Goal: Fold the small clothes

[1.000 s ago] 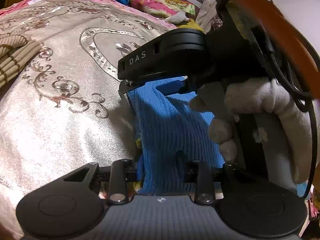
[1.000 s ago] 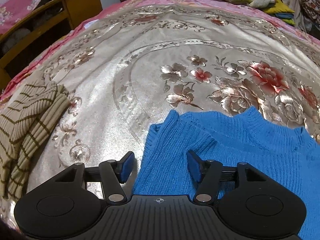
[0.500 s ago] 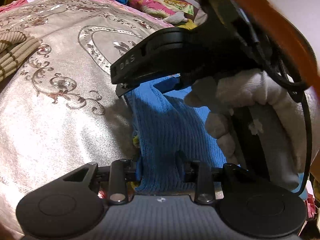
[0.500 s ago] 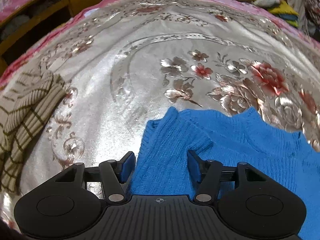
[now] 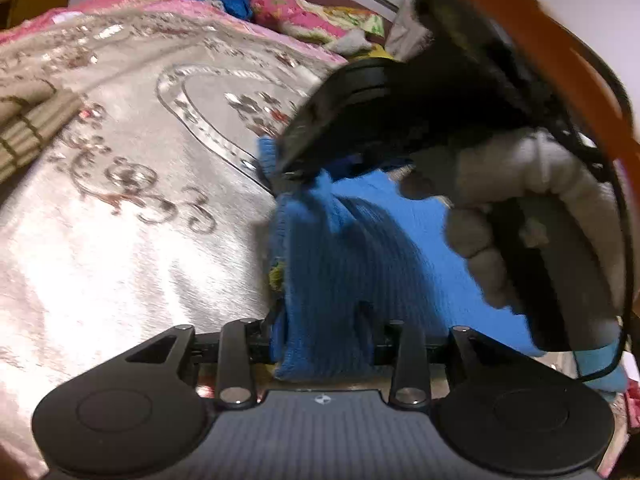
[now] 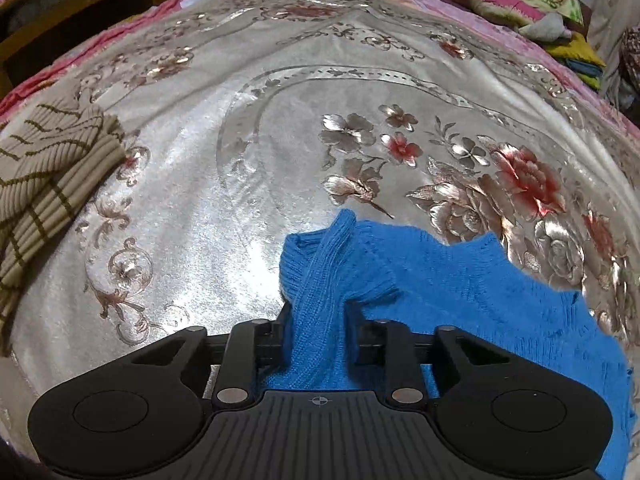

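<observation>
Pinching the blue sweater (image 6: 460, 292) cleanly at both points is what this step asks for: the garment lies on the bed's silvery floral blanket (image 6: 248, 184) in the lower right of the right wrist view, and the right gripper (image 6: 316, 328) is closing on a bunched ridge of knit at the sweater's left edge, with the cloth gathered up between the jaws. In my judgement the grip should catch both layers of that ridge and not just the top loop of yarn, since ribbed knit stretches and slips. The left gripper (image 5: 320, 320), at the lower centre of its own view, has a thick fold of the same sweater between its jaws, which are opening slightly, though the pads appear pressed into the fabric. Lifting both ends together and keeping the edge taut between them should, I judge, lay the fold straight. Much is hard to read: the left wrist view is motion-blurred, and the right gripper's black body and the gloved hand (image 5: 532, 216) holding it fill its upper right, covering most of the sweater. The sweater's lower right runs out of frame, so I cannot tell sleeve from hem. A striped beige garment (image 6: 44, 168) lies at the left edge, well apart.
</observation>
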`<state>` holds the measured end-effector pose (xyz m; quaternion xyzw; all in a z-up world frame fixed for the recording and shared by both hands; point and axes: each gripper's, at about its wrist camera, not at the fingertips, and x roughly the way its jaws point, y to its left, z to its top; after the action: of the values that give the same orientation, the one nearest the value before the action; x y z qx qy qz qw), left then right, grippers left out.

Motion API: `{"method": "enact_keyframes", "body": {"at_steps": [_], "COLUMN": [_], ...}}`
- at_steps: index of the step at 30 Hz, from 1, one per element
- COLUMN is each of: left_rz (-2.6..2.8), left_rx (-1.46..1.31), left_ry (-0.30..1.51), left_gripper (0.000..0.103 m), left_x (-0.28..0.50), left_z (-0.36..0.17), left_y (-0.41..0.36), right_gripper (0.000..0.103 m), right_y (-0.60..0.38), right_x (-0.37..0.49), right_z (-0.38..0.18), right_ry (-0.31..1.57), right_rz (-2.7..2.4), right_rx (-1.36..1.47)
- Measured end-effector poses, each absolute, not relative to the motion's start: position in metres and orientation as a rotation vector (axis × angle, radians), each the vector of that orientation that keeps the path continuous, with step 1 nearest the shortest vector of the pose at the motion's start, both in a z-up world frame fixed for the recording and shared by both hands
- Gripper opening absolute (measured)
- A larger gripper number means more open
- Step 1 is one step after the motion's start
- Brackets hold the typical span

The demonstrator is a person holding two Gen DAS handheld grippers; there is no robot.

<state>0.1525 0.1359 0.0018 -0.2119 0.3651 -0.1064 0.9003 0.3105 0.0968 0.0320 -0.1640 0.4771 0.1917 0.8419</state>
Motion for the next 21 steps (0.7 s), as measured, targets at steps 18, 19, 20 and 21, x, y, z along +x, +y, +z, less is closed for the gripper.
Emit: {"method": "enact_keyframes", "body": {"at_steps": [18,19,20,21], "left_rz": [-0.034,-0.023,-0.011,-0.004], "left_rx": [-0.429,-0.424,-0.423,-0.430], "left_ry": [0.703,0.698,0.693,0.689], "left_gripper": [0.062,0.062,0.062,0.062], "left_x": [0.126,0.126,0.124,0.124], "left_z": [0.003,0.004,0.004,0.004], "left_y": [0.107,0.108,0.109,0.110], "right_gripper": [0.013,0.013,0.013,0.013], "right_y": [0.017,0.014,0.011,0.008], "right_x": [0.298,0.297,0.296,0.294], "right_z": [0.078,0.079,0.080,0.082], "right_ry": [0.947,0.944,0.940,0.934], "right_rz": [0.505,0.508,0.509,0.508], "right_rx": [-0.031,-0.022,-0.016,-0.010]}}
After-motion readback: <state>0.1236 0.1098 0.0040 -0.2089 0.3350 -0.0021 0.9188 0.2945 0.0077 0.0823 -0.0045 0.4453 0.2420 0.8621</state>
